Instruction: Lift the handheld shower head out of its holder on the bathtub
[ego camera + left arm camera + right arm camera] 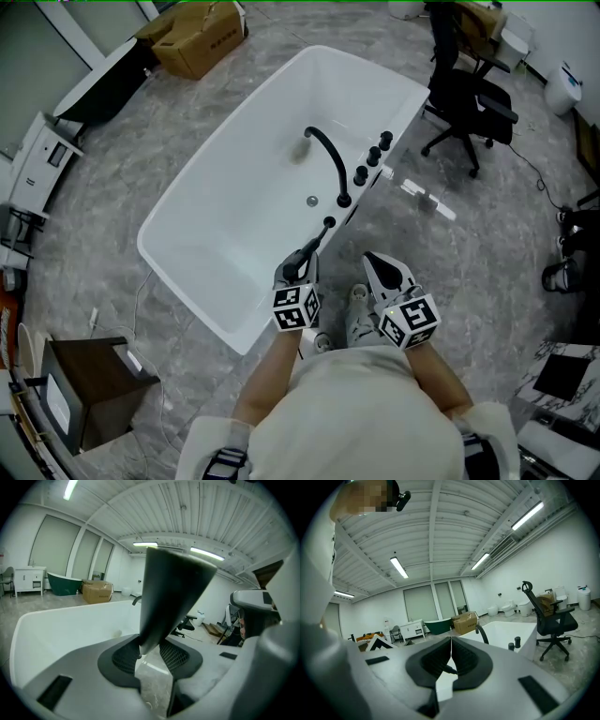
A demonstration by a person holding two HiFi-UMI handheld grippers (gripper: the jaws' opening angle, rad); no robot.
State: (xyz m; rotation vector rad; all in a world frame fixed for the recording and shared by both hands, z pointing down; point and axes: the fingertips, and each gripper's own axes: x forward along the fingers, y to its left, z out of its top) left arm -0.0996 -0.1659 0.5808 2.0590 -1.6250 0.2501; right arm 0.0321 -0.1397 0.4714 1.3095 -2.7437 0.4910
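The left gripper (150, 654) had its jaws pressed on the narrow end of the dark shower head (174, 588), which stood up between them, close to the rim of the white bathtub (220, 220). The right gripper (450, 654) was closed and empty. The lift seemed mostly done, but I could not make out the holder itself.

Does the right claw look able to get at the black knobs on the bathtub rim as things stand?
Probably yes. The right claw is shut and empty, with only bare floor between it and the black knobs. The left claw, gripping the handheld shower head, is off to one side.
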